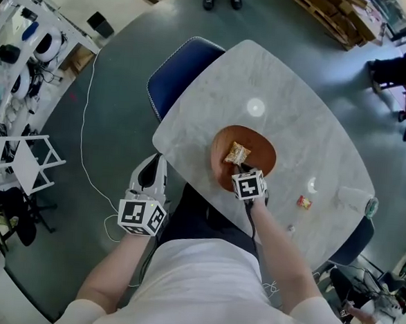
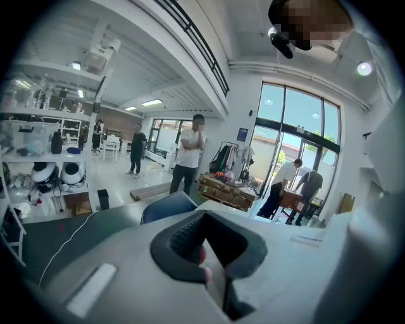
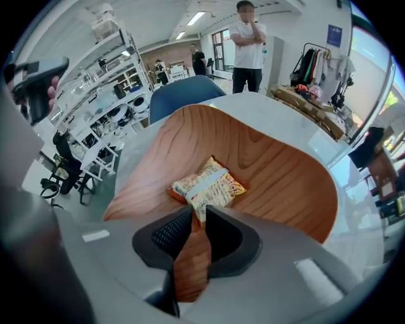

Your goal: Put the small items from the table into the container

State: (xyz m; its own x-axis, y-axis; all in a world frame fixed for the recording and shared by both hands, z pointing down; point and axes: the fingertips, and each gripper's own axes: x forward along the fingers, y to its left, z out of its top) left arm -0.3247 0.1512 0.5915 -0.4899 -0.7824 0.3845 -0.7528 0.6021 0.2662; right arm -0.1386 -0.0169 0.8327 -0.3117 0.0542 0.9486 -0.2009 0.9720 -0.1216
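Observation:
A yellow snack packet (image 1: pixel 237 153) (image 3: pixel 205 186) lies flat in the wooden bowl (image 1: pixel 263 149) (image 3: pixel 285 171) on the white marble table (image 1: pixel 290 108). My right gripper (image 1: pixel 243 169) (image 3: pixel 196 223) points steeply down into the bowl. Its jaws stand slightly apart, with the packet's near corner between the fingertips and not pressed. A small red packet (image 1: pixel 303 202) lies on the table to the right of the bowl. My left gripper (image 1: pixel 153 167) (image 2: pixel 212 256) hangs beside the table's left edge with its jaws together and nothing in them.
A clear cup (image 1: pixel 356 198) stands near the table's right edge. A blue chair (image 1: pixel 178 73) (image 2: pixel 168 205) sits at the far left corner, another (image 1: pixel 355 241) at the right. A white cable (image 1: pixel 86 150) runs over the floor. People stand farther off in the room.

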